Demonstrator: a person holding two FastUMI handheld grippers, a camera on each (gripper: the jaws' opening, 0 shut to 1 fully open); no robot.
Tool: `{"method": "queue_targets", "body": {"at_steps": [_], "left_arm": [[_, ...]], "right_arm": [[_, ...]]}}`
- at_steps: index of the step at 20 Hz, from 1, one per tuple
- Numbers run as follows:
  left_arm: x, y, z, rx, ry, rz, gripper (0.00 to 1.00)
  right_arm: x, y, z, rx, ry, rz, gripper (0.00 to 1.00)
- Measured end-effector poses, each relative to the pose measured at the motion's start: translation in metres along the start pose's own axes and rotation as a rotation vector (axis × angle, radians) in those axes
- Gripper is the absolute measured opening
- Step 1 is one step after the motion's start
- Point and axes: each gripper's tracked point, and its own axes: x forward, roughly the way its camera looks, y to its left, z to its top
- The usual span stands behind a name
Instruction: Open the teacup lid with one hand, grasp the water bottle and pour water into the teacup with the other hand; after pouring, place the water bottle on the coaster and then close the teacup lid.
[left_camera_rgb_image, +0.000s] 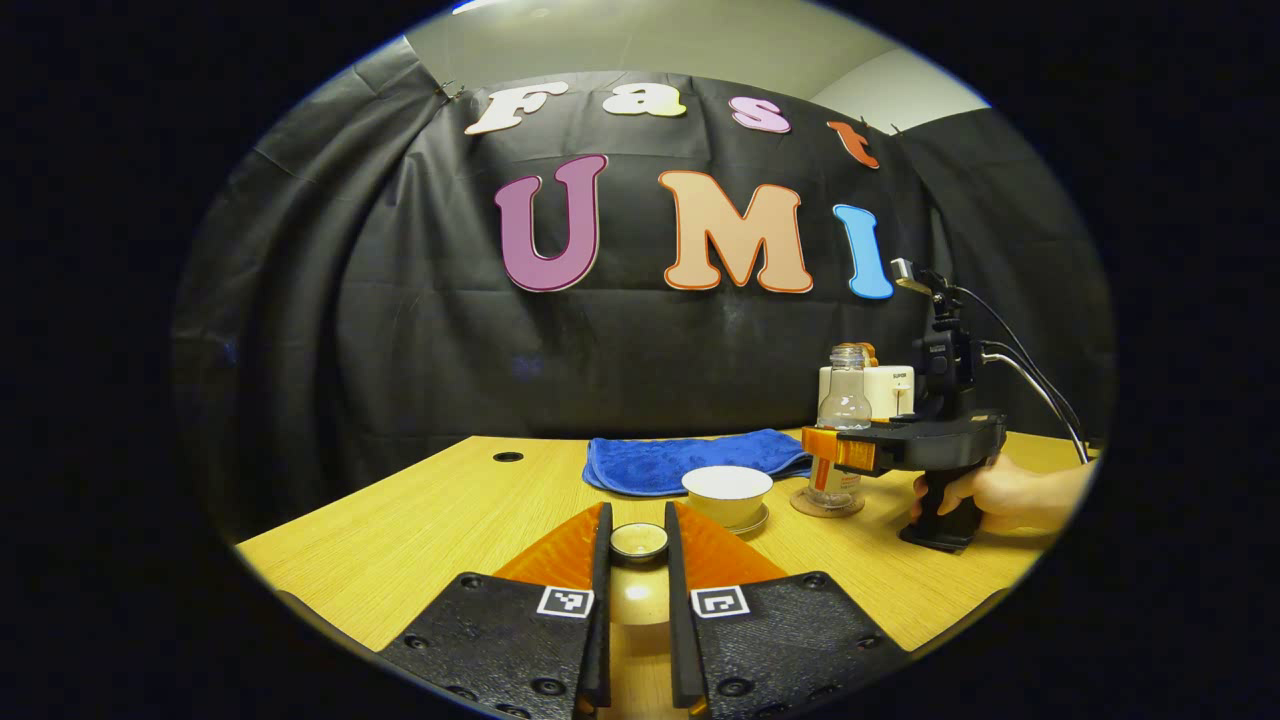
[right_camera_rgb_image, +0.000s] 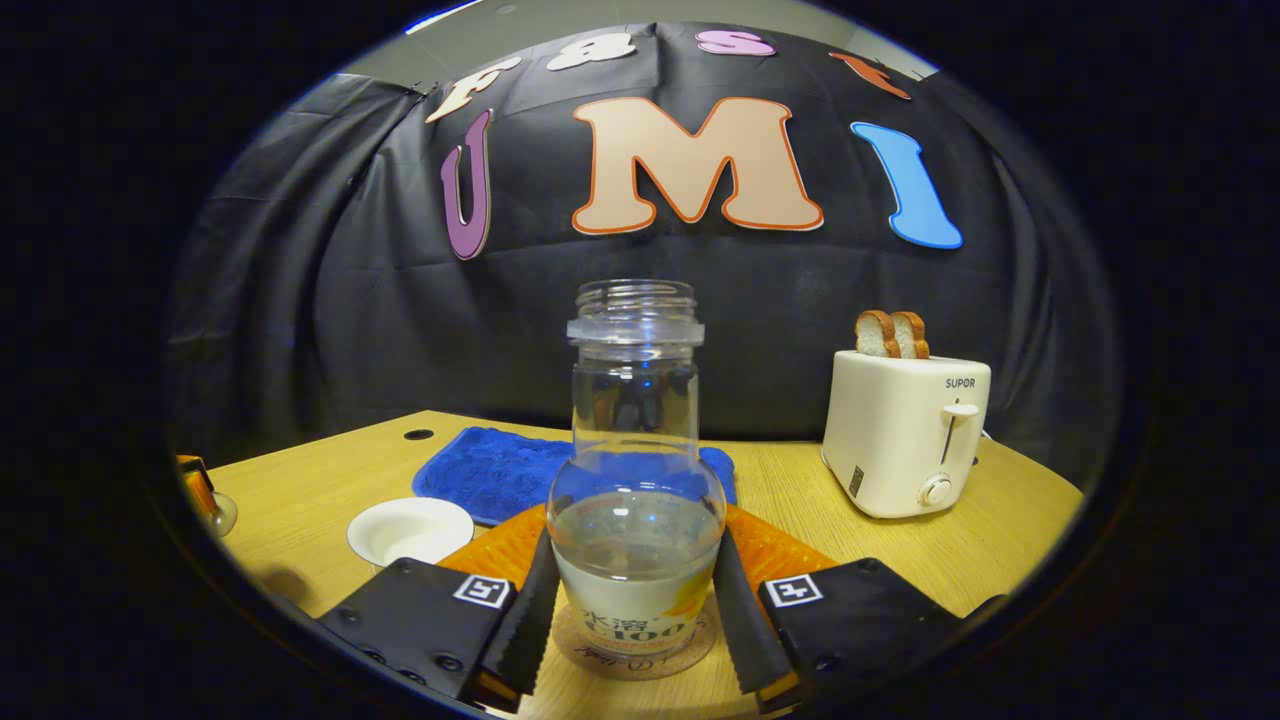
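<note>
My left gripper (left_camera_rgb_image: 638, 520) is shut on the small round teacup lid (left_camera_rgb_image: 638, 541), held just above the table. Beyond it the white teacup (left_camera_rgb_image: 727, 484) stands uncovered on its saucer. To its right the clear water bottle (left_camera_rgb_image: 845, 405), capless and partly full, stands upright on a round coaster (left_camera_rgb_image: 826, 505). A hand holds my right gripper (left_camera_rgb_image: 835, 452) around its lower body. In the right gripper view the bottle (right_camera_rgb_image: 635, 470) sits between both fingers of my right gripper (right_camera_rgb_image: 635, 530), which press on its sides above the coaster (right_camera_rgb_image: 640, 655). The open teacup (right_camera_rgb_image: 410, 530) lies to the left.
A folded blue cloth (left_camera_rgb_image: 690, 462) lies behind the teacup. A cream toaster (right_camera_rgb_image: 905, 435) holding two bread slices stands at the back right of the wooden table (left_camera_rgb_image: 420, 530). The table has a cable hole (left_camera_rgb_image: 507, 457) at the back left.
</note>
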Motion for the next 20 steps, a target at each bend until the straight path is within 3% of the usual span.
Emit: {"method": "queue_targets", "body": {"at_steps": [3, 6, 7, 12, 13, 17, 18, 19, 20], "left_arm": [[0.000, 0.000, 0.000, 0.001, -0.001, 0.000, 0.21], [0.000, 0.000, 0.000, 0.001, 0.000, 0.000, 0.21], [0.000, 0.000, 0.000, 0.001, -0.001, 0.000, 0.21], [0.000, 0.000, 0.000, 0.000, 0.001, 0.000, 0.21], [0.000, 0.000, 0.000, -0.001, 0.001, 0.000, 0.21], [0.000, 0.001, -0.001, 0.000, 0.001, 0.006, 0.21], [0.000, 0.001, 0.000, 0.000, 0.002, 0.008, 0.21], [0.000, 0.001, -0.001, -0.001, 0.002, 0.009, 0.21], [0.000, 0.001, 0.000, -0.001, 0.002, 0.010, 0.21]], "right_arm": [[-0.003, -0.002, 0.003, 0.002, -0.025, -0.001, 0.83], [-0.002, -0.006, 0.007, 0.007, -0.046, -0.023, 1.00], [-0.001, -0.006, 0.007, 0.006, -0.048, -0.025, 0.96], [-0.005, -0.004, 0.011, 0.006, -0.076, -0.009, 1.00], [-0.006, -0.003, 0.012, 0.004, -0.084, -0.004, 0.95], [-0.023, -0.002, 0.014, 0.007, -0.100, 0.007, 0.95], [-0.030, -0.001, 0.014, 0.007, -0.099, 0.011, 1.00], [-0.038, -0.002, 0.014, 0.008, -0.103, 0.012, 0.95], [-0.048, -0.004, 0.013, 0.008, -0.103, 0.011, 1.00]]}}
